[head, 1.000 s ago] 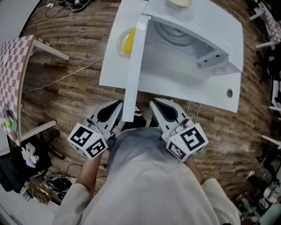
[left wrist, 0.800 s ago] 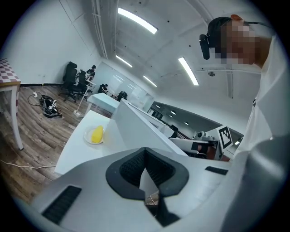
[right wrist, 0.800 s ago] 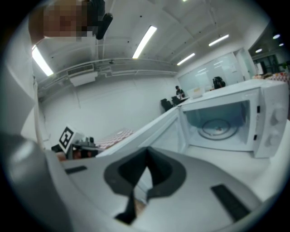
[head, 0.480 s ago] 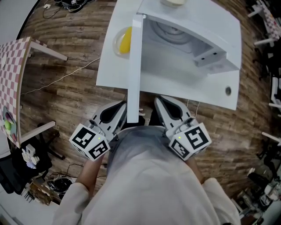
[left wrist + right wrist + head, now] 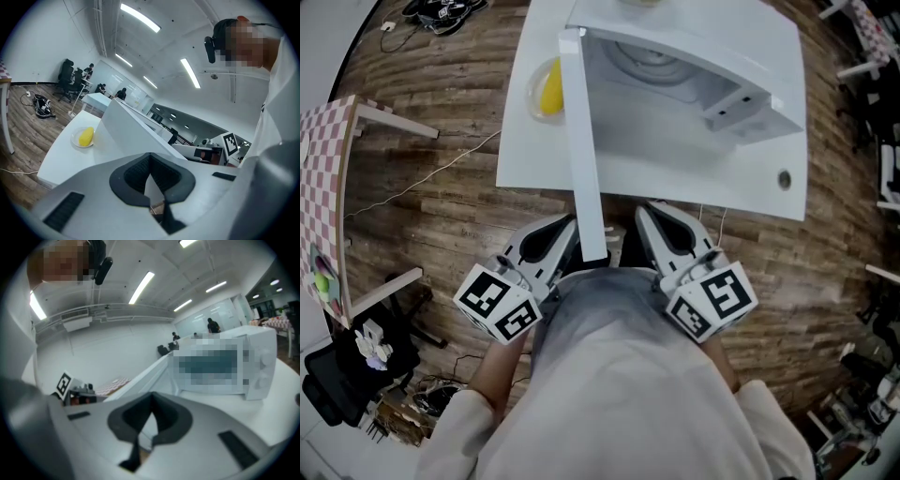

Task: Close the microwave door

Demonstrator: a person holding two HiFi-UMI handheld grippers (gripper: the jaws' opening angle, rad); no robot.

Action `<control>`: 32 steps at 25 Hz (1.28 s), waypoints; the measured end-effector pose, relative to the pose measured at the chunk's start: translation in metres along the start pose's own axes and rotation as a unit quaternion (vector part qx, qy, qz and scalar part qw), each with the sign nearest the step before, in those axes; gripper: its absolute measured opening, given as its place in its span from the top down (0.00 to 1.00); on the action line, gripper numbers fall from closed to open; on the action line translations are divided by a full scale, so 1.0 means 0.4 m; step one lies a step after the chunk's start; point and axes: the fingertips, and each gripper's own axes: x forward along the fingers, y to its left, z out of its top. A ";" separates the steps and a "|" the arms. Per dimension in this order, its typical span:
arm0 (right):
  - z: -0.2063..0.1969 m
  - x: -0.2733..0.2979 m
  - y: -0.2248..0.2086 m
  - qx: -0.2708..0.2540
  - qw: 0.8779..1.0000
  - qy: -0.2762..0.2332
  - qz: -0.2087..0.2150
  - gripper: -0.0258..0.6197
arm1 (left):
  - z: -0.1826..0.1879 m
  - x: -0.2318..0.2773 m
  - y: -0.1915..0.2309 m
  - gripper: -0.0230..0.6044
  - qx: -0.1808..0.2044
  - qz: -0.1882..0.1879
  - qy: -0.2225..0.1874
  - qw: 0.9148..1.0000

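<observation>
**A:** In the head view, where is the door?

**B:** The door (image 5: 584,159) stands wide open. It swings out edge-on from the microwave (image 5: 703,103) on the white table (image 5: 520,155), and its free end reaches past the table's near edge. The left gripper (image 5: 566,228) and right gripper (image 5: 649,212) sit low by the person's body, 1 on each side of that end. A plate (image 5: 546,89) with something yellow on it lies left of the door.

**A:** And the left gripper view?

**B:** Its 2 jaws meet at the tips with nothing between them. The door's white face rises just beyond.

**A:** The right gripper view?

**B:** There too the jaws are closed together and empty. The microwave stands at the right, its door slanting toward the gripper.
</observation>
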 end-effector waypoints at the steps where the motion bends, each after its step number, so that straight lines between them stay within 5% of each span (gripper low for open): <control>1: 0.002 -0.004 -0.005 0.001 1.000 -0.001 -0.002 0.93 | 0.003 0.006 -0.004 0.94 0.000 -0.002 0.000 1.000; 32: 0.020 -0.087 -0.139 0.025 0.999 -0.011 -0.029 0.93 | -0.015 0.155 -0.094 0.94 -0.002 -0.034 0.033 0.999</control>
